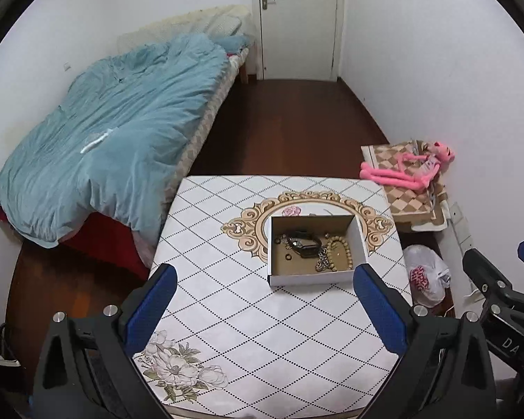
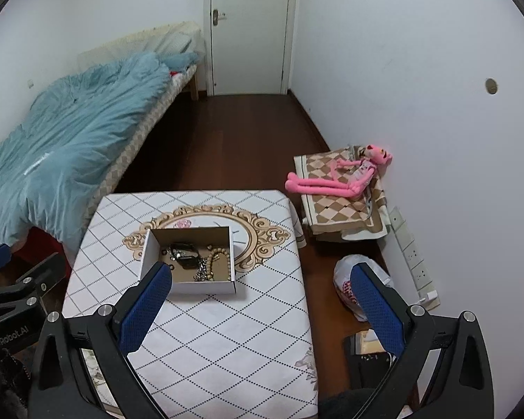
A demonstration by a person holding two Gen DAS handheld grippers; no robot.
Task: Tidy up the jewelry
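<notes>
- Left gripper (image 1: pixel 265 305): its 2 blue fingers (image 1: pixel 150 309) spread wide, holding nothing, raised above the table (image 1: pixel 227 314).
- Right gripper (image 2: pixel 262 309): fingers spread wide, empty, raised over the table's edge.
- Cardboard box (image 1: pixel 316 249) sits at 12 o'clock of the left gripper, holding a watch (image 1: pixel 305 244), a bead bracelet (image 1: pixel 340 253) and tangled pieces hard to make out.

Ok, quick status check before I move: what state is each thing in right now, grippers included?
Left gripper: open, empty, above the table.
Right gripper: open, empty, above the table's right edge.
Box: lidless, upright on the table.
Watch: lying in the box.
Bead bracelet: lying in the box, right side.
Door: closed.
Plastic bag: slumped on the floor.
</notes>
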